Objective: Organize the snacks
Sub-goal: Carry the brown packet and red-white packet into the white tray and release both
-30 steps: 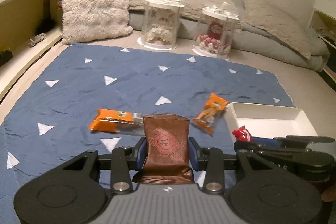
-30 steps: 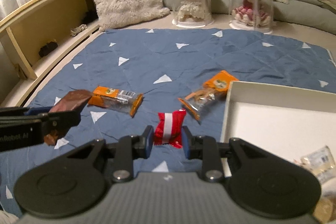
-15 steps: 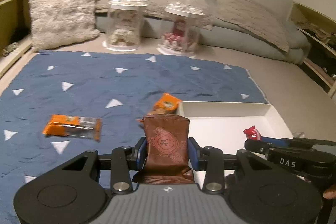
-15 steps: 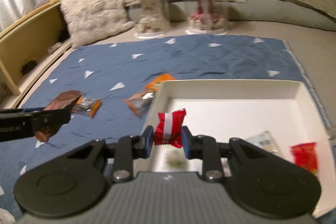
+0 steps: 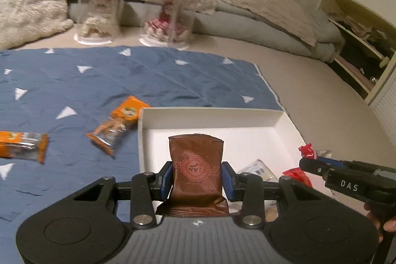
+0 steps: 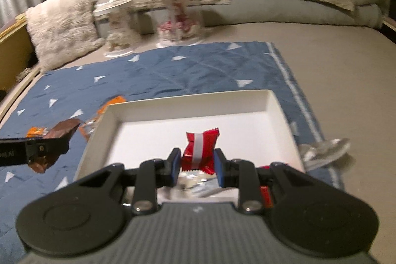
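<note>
Both grippers moved from blanket to white tray [image 5: 284, 120] | left gripper [image 5: 197, 176] clamps brown packet [image 5: 196, 165], right gripper [image 6: 196, 162] clamps red-and-white candy [image 6: 200, 150] | orange packets [image 5: 118, 123] remain at 9 o'clock; we judge release next.

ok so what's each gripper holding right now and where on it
Left gripper pinches the brown packet by its side edges, low down; right gripper pinches the red-and-white packet by its lower sides.

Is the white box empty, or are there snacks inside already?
Not empty. The white box already holds a red packet and a pale packet.
</note>
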Demonstrator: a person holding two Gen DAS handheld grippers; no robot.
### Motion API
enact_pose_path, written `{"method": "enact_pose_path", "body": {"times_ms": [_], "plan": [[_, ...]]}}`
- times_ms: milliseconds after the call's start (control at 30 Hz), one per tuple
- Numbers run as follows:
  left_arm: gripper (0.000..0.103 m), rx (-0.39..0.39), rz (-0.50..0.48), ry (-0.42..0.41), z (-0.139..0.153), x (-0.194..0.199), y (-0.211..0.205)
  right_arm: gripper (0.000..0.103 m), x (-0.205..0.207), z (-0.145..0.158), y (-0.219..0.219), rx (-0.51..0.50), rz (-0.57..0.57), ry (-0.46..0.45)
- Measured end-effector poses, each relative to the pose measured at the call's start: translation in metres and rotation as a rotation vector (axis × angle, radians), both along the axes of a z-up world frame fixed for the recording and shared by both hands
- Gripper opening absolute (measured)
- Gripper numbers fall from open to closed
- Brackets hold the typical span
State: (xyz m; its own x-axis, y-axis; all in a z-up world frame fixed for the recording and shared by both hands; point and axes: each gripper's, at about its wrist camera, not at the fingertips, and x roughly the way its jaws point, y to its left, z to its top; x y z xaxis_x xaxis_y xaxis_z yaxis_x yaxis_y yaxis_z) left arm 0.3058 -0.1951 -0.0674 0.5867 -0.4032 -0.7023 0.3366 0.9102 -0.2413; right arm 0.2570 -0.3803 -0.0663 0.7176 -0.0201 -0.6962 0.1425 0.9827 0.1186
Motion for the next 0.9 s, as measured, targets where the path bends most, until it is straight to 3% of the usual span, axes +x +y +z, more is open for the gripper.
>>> {"method": "enact_pose_path", "body": {"times_ms": [267, 533, 567, 667, 733, 833, 900], "plan": [[0.042, -0.003, -0.012, 0.089, -0.021, 0.024, -0.031, 0.034, 0.008, -0.005, -0.038, -0.013, -0.058, 0.022], [0.043, 0.006, -0.005, 0.103, -0.034, 0.047, -0.042, 0.034, 0.039, -0.014, -0.066, -0.007, -0.097, 0.069], [0.045, 0.003, -0.002, 0.102, -0.035, 0.049, -0.042, 0.034, 0.043, -0.016, -0.069, -0.004, -0.105, 0.076], [0.067, 0.024, -0.001, 0.111, -0.041, 0.053, -0.042, 0.036, 0.051, -0.019, -0.070, -0.009, -0.121, 0.087], [0.072, 0.036, -0.007, 0.114, -0.043, 0.054, -0.040, 0.037, 0.055, -0.021, -0.070, 0.003, -0.124, 0.087], [0.078, 0.045, -0.017, 0.131, -0.044, 0.054, -0.036, 0.047, 0.056, -0.023, -0.069, 0.011, -0.133, 0.095], [0.088, 0.054, -0.019, 0.139, -0.044, 0.052, -0.034, 0.056, 0.054, -0.025, -0.065, 0.002, -0.136, 0.101]]}}
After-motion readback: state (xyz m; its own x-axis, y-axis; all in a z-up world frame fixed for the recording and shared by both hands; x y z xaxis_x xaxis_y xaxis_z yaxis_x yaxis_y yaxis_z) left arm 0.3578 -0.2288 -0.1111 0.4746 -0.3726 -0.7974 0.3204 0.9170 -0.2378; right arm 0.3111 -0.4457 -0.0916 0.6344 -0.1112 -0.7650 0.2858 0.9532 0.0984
